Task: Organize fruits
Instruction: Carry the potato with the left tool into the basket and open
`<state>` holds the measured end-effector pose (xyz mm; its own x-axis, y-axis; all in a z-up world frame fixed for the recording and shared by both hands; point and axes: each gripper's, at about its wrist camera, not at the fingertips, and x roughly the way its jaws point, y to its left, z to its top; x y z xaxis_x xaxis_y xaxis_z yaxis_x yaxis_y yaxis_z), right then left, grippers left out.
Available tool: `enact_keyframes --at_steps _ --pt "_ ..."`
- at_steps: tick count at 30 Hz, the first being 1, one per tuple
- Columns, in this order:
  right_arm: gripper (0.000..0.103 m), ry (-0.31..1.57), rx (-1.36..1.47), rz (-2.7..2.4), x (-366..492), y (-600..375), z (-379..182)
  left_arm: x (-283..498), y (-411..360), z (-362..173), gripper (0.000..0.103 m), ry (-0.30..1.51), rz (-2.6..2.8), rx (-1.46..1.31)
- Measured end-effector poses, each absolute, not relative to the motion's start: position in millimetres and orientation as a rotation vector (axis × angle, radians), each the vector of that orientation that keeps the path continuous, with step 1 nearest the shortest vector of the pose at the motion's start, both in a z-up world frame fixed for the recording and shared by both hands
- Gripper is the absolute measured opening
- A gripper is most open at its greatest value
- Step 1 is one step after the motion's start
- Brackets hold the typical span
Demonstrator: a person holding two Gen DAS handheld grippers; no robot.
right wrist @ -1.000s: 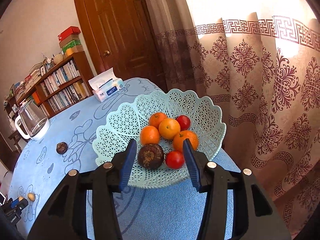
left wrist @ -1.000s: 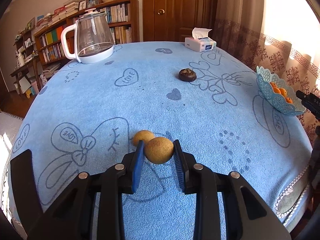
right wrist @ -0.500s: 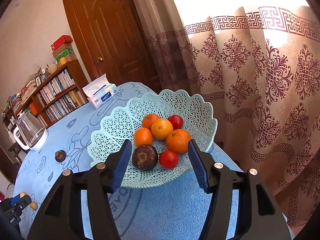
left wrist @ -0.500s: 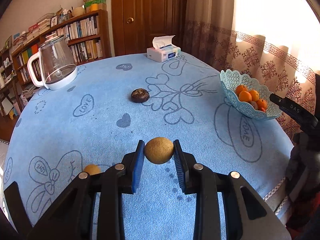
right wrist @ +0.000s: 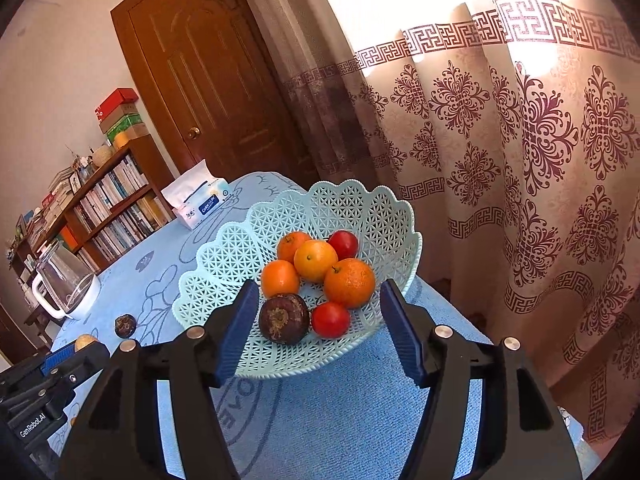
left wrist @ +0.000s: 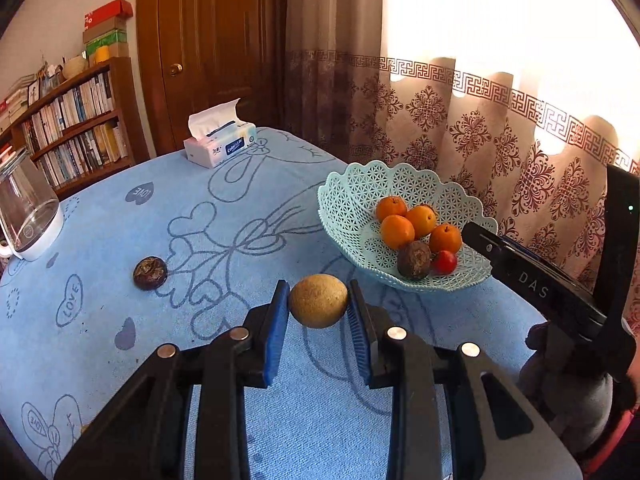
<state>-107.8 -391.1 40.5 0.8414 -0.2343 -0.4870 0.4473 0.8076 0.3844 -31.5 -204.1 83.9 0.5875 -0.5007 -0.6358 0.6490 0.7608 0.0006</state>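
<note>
My left gripper [left wrist: 318, 306] is shut on a round tan fruit [left wrist: 318, 305], held above the blue tablecloth just short of the pale green lattice basket [left wrist: 348, 204]. The basket [right wrist: 360, 208] holds several oranges [right wrist: 349, 282], two small red fruits [right wrist: 330, 319] and a dark brown fruit [right wrist: 283, 317]. My right gripper [right wrist: 316, 330] hovers at the basket's near rim, its jaws opening, with nothing pressed between the pads. Another dark fruit [left wrist: 149, 273] lies on the cloth to the left. The left gripper [right wrist: 76, 346] shows at the lower left of the right wrist view.
A tissue box [left wrist: 219, 145] sits at the table's far edge and a glass kettle [left wrist: 25, 216] at the far left. Patterned curtains [right wrist: 520, 160] hang right behind the basket, a bookshelf [left wrist: 76, 120] and a door [left wrist: 216, 40] stand beyond the table.
My left gripper has carried the tan fruit rightwards up to the basket, leaving a second tan fruit behind out of view. My right gripper's jaws have spread wider over the basket.
</note>
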Motion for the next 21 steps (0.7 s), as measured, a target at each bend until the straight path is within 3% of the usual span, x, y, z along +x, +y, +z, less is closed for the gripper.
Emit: enact_keyframes --at_steps 21 --pt "0.066 0.415 0.559 -0.367 -113 -398 38 -7 -267 72 0.03 0.67 -0.773 0.274"
